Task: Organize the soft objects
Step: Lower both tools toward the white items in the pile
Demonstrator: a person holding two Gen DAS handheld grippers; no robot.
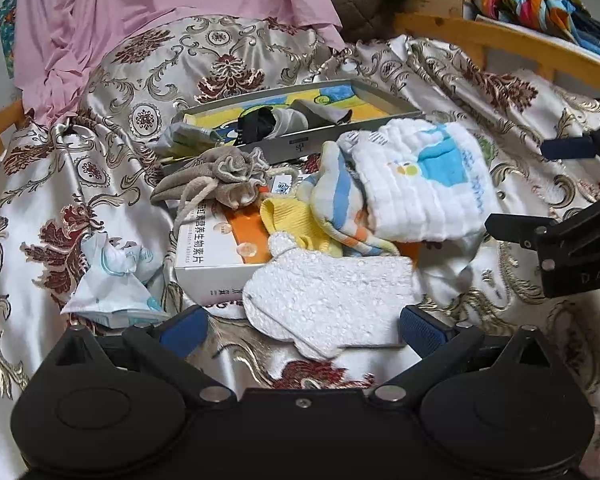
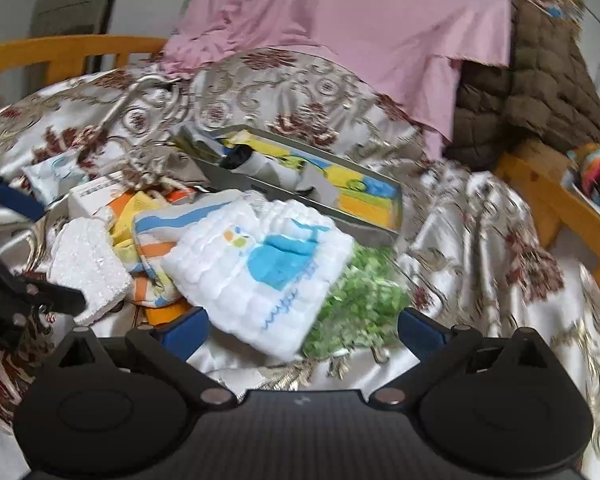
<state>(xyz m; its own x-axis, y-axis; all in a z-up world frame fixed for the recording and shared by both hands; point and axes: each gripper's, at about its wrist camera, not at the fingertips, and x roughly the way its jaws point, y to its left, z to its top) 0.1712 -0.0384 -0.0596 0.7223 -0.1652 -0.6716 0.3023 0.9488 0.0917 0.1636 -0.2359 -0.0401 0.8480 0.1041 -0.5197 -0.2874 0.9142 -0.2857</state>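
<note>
1. The bed cover point(image 1: 100, 168), a brocade with red flowers, lies rumpled over the whole bed; a bare stretch of it is open at the left in the left wrist view and at the right in the right wrist view.
2. A pink cloth point(image 1: 140, 12) hangs over the far edge, with a brown quilt point(image 2: 540, 92) beside it.
3. A wooden rail point(image 2: 548, 200) bounds the bed on the right side.
4. A grey tray point(image 1: 380, 92) sits mid-bed, tilted, with dark and pale socks inside.
5. The white towel point(image 2: 256, 276) with a blue print lies just in front of the tray, its near corner between the right tool's fingers. A green patch point(image 2: 360, 300) shows under its right edge.
6. A white box point(image 1: 204, 256) lies under the heap, its near edge exposed.
7. A fuzzy white sock point(image 1: 324, 300) overhangs the box, its toe between the left tool's fingers.
8. A striped cloth point(image 1: 340, 216) and a yellow sock point(image 1: 288, 220) lie between sock and towel.
9. A grey pouch point(image 1: 220, 180) rests on the box's far end.
10. A tissue pack point(image 1: 116, 280) lies apart, left of the box.
11. The left tool point(image 1: 302, 324) is spread wide, gripping nothing.
12. The right tool point(image 2: 300, 330) is likewise spread wide and empty.
</note>
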